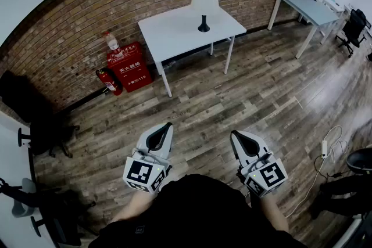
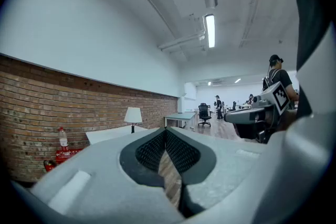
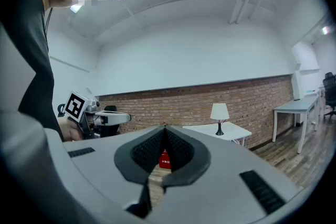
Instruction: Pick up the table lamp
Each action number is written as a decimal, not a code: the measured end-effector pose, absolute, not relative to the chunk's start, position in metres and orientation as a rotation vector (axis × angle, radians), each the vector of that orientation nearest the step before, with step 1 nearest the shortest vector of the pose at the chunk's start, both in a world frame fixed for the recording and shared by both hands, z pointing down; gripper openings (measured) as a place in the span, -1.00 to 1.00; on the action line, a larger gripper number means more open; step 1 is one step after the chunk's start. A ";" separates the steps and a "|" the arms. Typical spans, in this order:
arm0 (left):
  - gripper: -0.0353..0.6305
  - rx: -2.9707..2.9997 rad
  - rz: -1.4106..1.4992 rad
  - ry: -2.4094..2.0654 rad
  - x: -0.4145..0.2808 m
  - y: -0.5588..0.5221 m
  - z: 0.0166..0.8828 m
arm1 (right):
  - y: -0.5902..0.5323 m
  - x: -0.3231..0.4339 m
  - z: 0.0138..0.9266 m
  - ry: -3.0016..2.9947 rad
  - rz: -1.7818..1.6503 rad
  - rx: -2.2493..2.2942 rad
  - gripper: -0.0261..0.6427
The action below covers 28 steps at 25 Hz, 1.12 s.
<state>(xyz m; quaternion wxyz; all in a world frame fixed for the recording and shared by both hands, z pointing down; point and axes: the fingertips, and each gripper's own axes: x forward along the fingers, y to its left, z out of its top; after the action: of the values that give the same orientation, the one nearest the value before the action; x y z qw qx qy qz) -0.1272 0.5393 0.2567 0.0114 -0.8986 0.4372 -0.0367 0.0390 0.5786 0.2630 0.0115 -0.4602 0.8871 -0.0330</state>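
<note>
The left tongs (image 1: 167, 125) and the right tongs (image 1: 235, 134) are hovering side by side above the wooden floor (image 1: 261, 101). Each is pointing level with its jaws pressed together and nothing between them. The table lamp (image 1: 204, 4) is standing upright on the white bench (image 1: 168, 35), well ahead of both tongs, beside the brick wall (image 1: 70, 38).

The table lamp (image 1: 204, 6), white-shaded on a dark flared base, stood upright on the white worktop (image 1: 174, 32), well ahead of the fingers (image 1: 158, 140), untouched.
</note>
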 end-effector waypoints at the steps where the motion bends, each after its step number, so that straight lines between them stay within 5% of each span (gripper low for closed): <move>1: -0.87 -2.804 -0.108 1.362 -0.120 0.540 0.257 | 0.580 0.046 0.264 2.762 -0.108 -1.438 -0.90; 14: -0.88 -2.851 -0.047 1.262 -0.016 0.530 0.258 | 0.583 0.122 0.265 2.770 -0.160 -1.361 -0.90; 28: -0.88 -2.887 -0.051 1.305 -0.015 0.438 0.280 | 0.514 0.139 0.298 2.774 -0.271 -1.366 -0.90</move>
<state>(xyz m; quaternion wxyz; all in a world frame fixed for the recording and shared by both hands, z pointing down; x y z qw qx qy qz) -0.0146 0.4385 0.2796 -0.0136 -0.9110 0.4118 -0.0161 0.1389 0.5137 0.2980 0.0190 -0.4401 0.8935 -0.0872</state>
